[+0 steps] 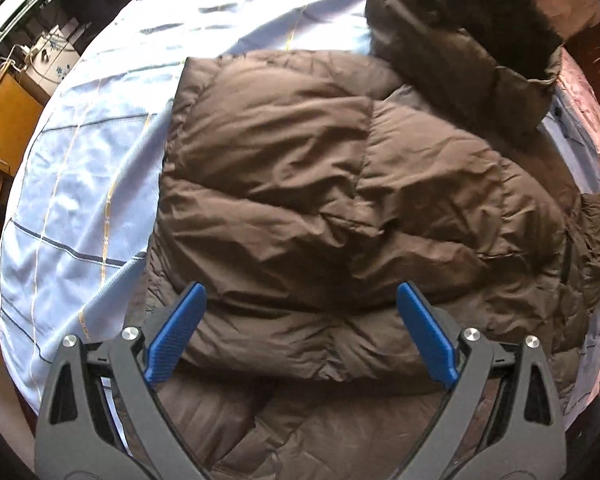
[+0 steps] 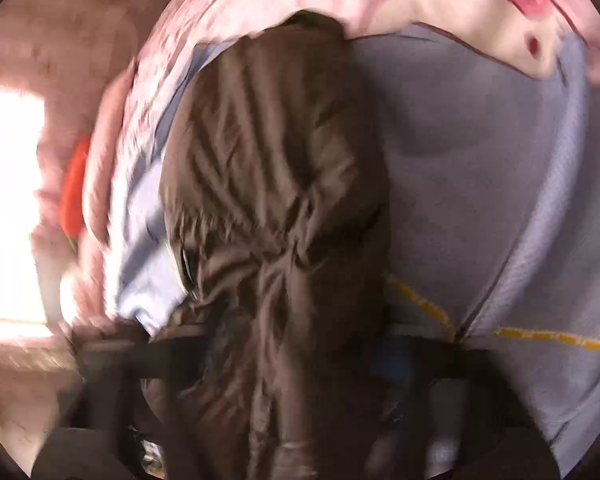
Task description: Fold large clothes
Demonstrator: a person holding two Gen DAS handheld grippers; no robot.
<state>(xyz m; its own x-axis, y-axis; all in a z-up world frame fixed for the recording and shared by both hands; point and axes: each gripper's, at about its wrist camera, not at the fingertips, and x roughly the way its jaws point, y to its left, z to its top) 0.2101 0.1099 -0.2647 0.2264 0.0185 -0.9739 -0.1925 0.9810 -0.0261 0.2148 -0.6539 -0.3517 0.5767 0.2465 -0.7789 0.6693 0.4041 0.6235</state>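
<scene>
left gripper [image 1: 302,300]: wide open, blue pads [image 1: 178,332] spread far apart, hanging over the near edge of the jacket and pinching nothing

right gripper [image 2: 300,364]: super blurry in its own camera, fingers mostly buried in cloth, but the jaws look nearly closed with a bunch of brown fabric gathered between them, so it's holding the jacket

jacket [image 1: 320,208]: big brown puffer coat, lying flat on the bed and already folded in on itself, one quilted panel lapped over the middle

jacket axis: in the left wrist view the long side runs from the grippers at the bottom up toward the top right

hood [image 1: 460,28]: dark furry trim, at the far top-right end, so the collar end points away from the left gripper

jacket in right view [image 2: 272,168]: a long rumpled strip running straight away from the camera, pleats converging toward the grip

bedsheet [image 1: 80,168]: pale blue with thin dark and yellow stripes, showing all along the jacket's left side

pink quilt [image 2: 440,8]: floral, bunched just past the jacket's far end

wooden furniture [image 1: 4,120]: off the bed's left edge, with some cluttered stuff above it, too small to make out
</scene>
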